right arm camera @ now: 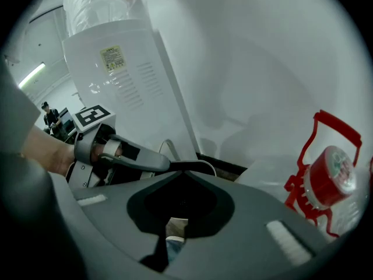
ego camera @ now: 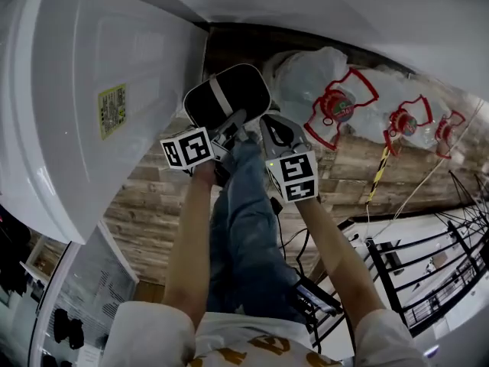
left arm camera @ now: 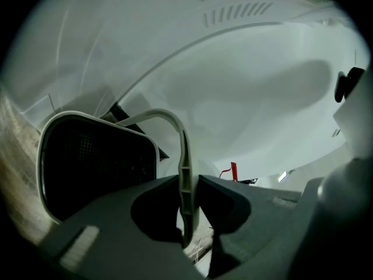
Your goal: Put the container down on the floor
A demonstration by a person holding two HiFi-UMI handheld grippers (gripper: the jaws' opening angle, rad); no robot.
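**Left claw holds the black container by its handle beside a water dispenser**

Head view: Seen from steeply above, a person's two bare forearms reach down, each holding a claw with a black-and-white marker cube. The left claw (ego camera: 233, 125) meets the container (ego camera: 246, 98), a black bin with a white rim and a white handle (ego camera: 221, 96) across its top. The container sits between the white water dispenser (ego camera: 76, 90) on the left and clear water jugs (ego camera: 336, 105) with red handles on the right. Below it is the wood-patterned floor (ego camera: 153, 197); whether the container touches the floor cannot be told from here. The right claw (ego camera: 267, 122) is just beside the container. The person's jeans (ego camera: 244, 228) hide much of the floor between the arms. A black wire rack (ego camera: 412, 266) is cut off at the lower right.

Left gripper view: The left claw (left arm camera: 186, 182) is clamped on the thin white handle (left arm camera: 175, 121), which arches up from between the jaws. The container's dark mesh wall (left arm camera: 93, 168) fills the left side, its lower part hidden behind the claw. The dispenser's white body (left arm camera: 233, 69) fills the background.

Right gripper view: The right claw (right arm camera: 182, 171) has its jaws together with nothing between them. Just beyond it, the left claw (right arm camera: 157, 163) reaches in from the left, and only a thin white curve of the container (right arm camera: 205, 164) shows. The dispenser (right arm camera: 128, 80) stands behind, and one jug (right arm camera: 332, 179) is cut off at the right.
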